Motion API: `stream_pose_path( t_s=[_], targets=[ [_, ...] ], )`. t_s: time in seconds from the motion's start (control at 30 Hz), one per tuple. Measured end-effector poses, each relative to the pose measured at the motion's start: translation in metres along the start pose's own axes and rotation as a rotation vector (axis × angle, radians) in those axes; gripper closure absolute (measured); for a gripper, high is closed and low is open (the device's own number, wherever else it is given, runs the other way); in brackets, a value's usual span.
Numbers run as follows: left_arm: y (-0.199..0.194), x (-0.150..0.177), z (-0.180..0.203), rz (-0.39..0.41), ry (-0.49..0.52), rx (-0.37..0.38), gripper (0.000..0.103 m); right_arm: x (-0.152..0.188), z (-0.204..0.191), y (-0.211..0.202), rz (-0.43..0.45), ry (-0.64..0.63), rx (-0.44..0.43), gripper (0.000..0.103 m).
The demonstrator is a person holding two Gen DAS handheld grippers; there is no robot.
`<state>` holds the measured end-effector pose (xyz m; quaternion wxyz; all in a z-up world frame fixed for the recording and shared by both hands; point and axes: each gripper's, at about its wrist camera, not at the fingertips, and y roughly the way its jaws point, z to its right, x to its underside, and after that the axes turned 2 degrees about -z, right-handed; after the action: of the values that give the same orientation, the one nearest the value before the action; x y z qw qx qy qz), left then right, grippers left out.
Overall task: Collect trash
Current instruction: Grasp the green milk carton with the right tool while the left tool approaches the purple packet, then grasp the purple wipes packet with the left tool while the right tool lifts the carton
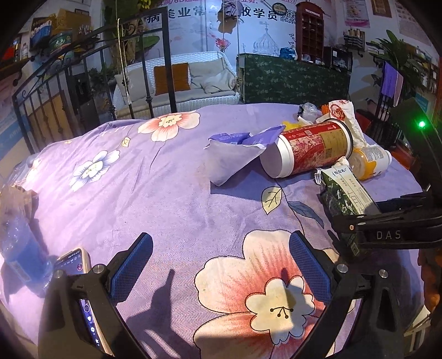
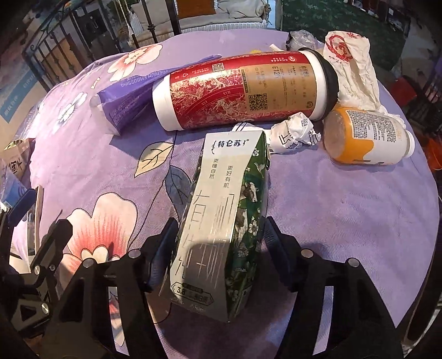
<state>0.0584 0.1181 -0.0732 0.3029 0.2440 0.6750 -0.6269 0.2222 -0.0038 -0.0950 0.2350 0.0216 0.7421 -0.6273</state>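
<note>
Pinching milk carton (image 2: 221,221), right tongs (image 2: 218,240); left tongs (image 1: 221,265) spread; carton base cut off.

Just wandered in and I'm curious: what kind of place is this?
Probably a lived-in lounge or shopfront: a cushioned wicker sofa, posters with Chinese text on the wall, and a table under a floral cloth strewn with trash.

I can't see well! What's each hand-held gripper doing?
Left hand-held gripper: open, holding nothing.
Right hand-held gripper: closed on the milk carton.

Home: floral bedspread (image 1: 171,193), sofa (image 1: 176,82) behind.
</note>
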Motion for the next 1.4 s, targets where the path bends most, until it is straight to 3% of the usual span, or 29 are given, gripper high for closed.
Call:
stream_pose_path(
  t_s=[0.13,0.6,1.0,1.03,1.13,1.2,1.3,1.4],
  targets=[
    [0.006,-0.003,0.002,-0.014,0.002,0.015,0.006,0.002,0.006,-0.011,0.037,0.019,-0.024,0.047],
    [0.033,-0.038,0.024,-0.007,0.100,0.009,0.006,0.034,0.037,-0.049,0.128,0.085,-0.126,0.047],
    [0.089,-0.072,0.038,-0.012,0.323,-0.109,0.006,0.056,0.048,-0.067,0.170,0.107,-0.138,0.047],
    [0.092,-0.075,0.039,-0.007,0.344,-0.117,0.008,0.057,0.049,-0.067,0.171,0.112,-0.140,0.047],
    [0.103,-0.079,0.042,-0.022,0.402,-0.137,0.026,0.058,0.053,-0.065,0.167,0.124,-0.145,0.047],
    [0.108,-0.077,0.044,-0.036,0.411,-0.141,0.046,0.059,0.054,-0.063,0.168,0.130,-0.145,0.047],
    [0.108,-0.074,0.041,-0.034,0.394,-0.157,0.057,0.060,0.057,-0.063,0.169,0.141,-0.146,0.047],
    [0.101,-0.075,0.031,-0.030,0.327,-0.122,0.061,0.060,0.059,-0.062,0.172,0.145,-0.152,0.047]
  ],
)
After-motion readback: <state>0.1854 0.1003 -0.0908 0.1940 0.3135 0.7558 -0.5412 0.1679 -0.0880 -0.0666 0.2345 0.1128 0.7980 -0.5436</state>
